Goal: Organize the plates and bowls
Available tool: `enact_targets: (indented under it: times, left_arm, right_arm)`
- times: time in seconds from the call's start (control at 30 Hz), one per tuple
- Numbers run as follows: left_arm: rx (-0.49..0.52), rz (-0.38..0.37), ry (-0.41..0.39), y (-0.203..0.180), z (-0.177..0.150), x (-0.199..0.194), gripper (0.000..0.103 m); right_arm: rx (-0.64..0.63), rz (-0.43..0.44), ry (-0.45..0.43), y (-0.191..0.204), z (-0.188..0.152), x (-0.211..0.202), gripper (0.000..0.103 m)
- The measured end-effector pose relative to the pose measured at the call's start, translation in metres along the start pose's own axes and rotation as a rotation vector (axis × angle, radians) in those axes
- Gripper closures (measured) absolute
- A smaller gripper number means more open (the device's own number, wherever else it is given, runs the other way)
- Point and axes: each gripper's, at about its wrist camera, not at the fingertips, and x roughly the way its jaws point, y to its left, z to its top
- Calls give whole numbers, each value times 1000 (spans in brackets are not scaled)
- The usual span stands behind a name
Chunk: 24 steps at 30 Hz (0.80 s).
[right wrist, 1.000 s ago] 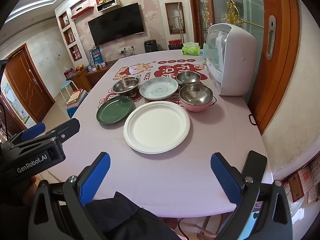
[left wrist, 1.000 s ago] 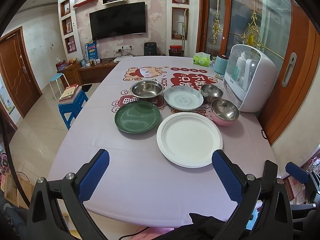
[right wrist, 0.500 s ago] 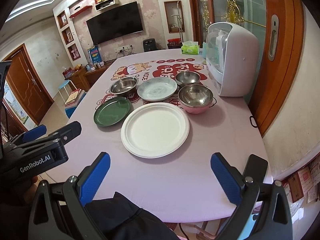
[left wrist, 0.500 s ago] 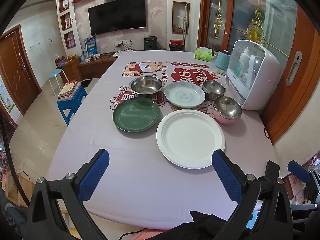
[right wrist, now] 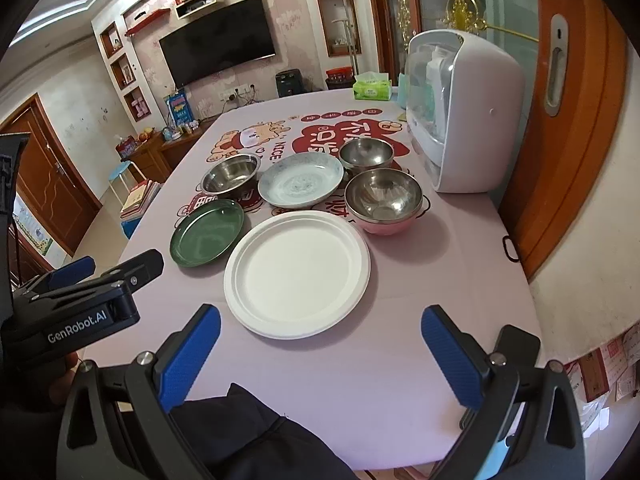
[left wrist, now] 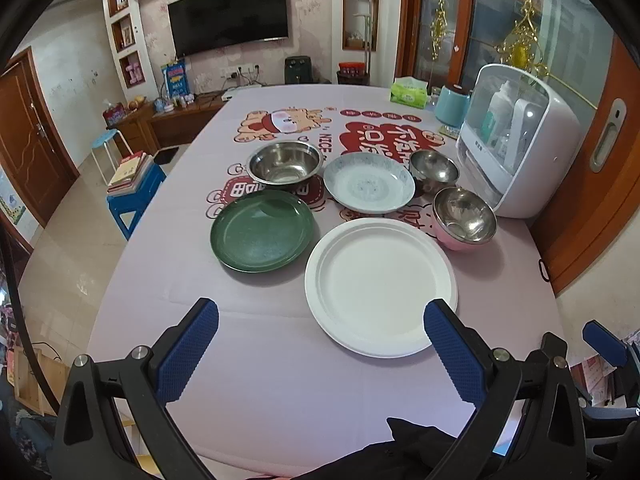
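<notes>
A large white plate (left wrist: 380, 286) (right wrist: 297, 272) lies nearest on the pink tablecloth. Left of it is a green plate (left wrist: 263, 235) (right wrist: 207, 233). Behind are a steel bowl (left wrist: 285, 167) (right wrist: 231, 178), a pale blue patterned plate (left wrist: 369, 187) (right wrist: 301, 184), a small steel bowl (left wrist: 434, 170) (right wrist: 365, 154) and a pink-sided steel bowl (left wrist: 464, 218) (right wrist: 383, 200). My left gripper (left wrist: 320, 316) is open and empty above the near table edge. My right gripper (right wrist: 320, 324) is open and empty, just short of the white plate.
A white countertop appliance (left wrist: 516, 140) (right wrist: 460, 112) stands at the table's right edge by the bowls. A tissue box (left wrist: 409, 92) and a teal canister (left wrist: 452, 110) sit at the back. A blue stool with books (left wrist: 134, 188) stands left of the table.
Both grippers have moved forward toward the dishes, which now look larger and nearer. Both stay open. No dish has moved.
</notes>
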Motion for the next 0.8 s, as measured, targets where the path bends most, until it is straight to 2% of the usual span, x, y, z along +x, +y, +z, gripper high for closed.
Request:
enact_targets:
  times: [0.27, 0.57, 0.8]
  left_arm:
    - [-13, 7, 80, -1, 12, 40, 1]
    - [-77, 28, 294, 7, 15, 116, 1]
    - [-145, 24, 395, 18, 15, 173, 1]
  right_arm:
    - [9, 21, 76, -6, 15, 36, 2]
    - [60, 27, 217, -22, 24, 88, 2]
    - [114, 23, 322, -38, 29, 132, 2]
